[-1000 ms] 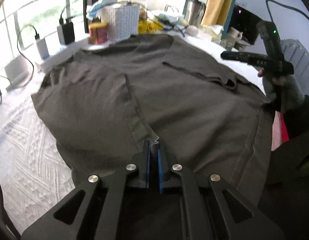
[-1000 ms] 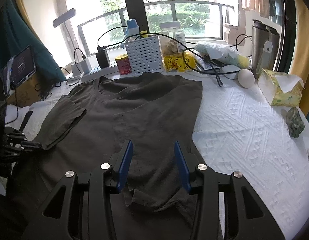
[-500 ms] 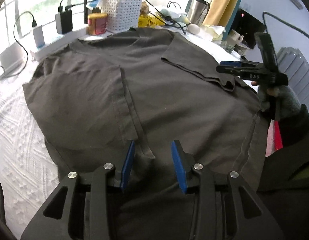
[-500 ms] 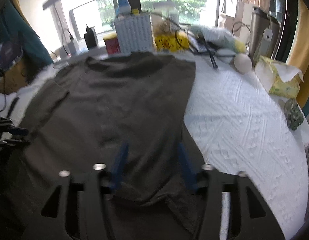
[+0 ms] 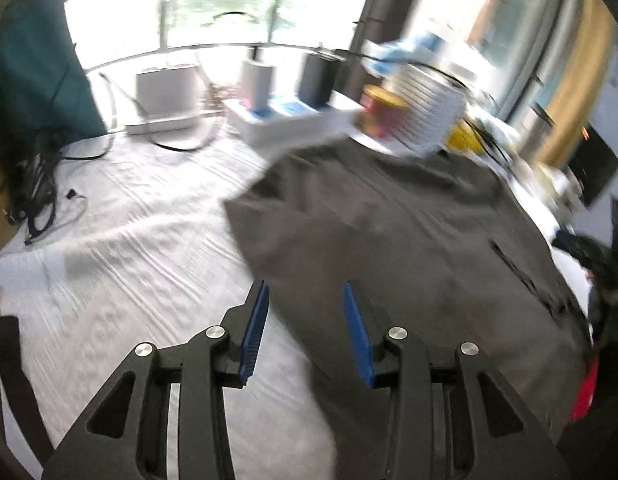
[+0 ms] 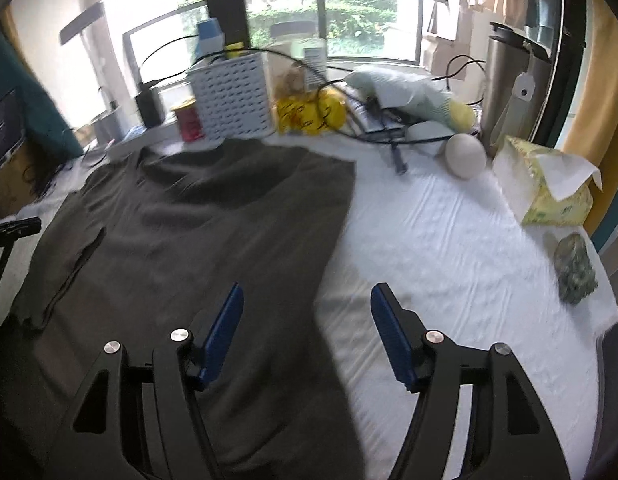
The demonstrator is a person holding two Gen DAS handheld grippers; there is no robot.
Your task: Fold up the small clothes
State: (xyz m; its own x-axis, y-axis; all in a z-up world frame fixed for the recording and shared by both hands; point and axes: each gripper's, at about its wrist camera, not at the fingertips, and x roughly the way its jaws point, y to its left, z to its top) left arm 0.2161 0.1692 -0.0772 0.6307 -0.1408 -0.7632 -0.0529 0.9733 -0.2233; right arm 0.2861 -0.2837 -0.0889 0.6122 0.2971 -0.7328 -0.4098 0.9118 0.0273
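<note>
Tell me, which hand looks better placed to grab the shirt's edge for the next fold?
Probably right: the right gripper is open astride the shirt edge.

Motion blur smears the left wrist view; the dark T-shirt's (image 5: 409,240) near hem runs off both pictures' bottom edges.

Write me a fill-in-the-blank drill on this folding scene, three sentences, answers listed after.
1. The dark T-shirt lies on a ____ textured cloth.
2. The jaws of the right gripper stand ____, with nothing pinched between them.
3. Beside the tissue box sits a pale, ____-shaped object.

Missing words: white; open; egg
</note>
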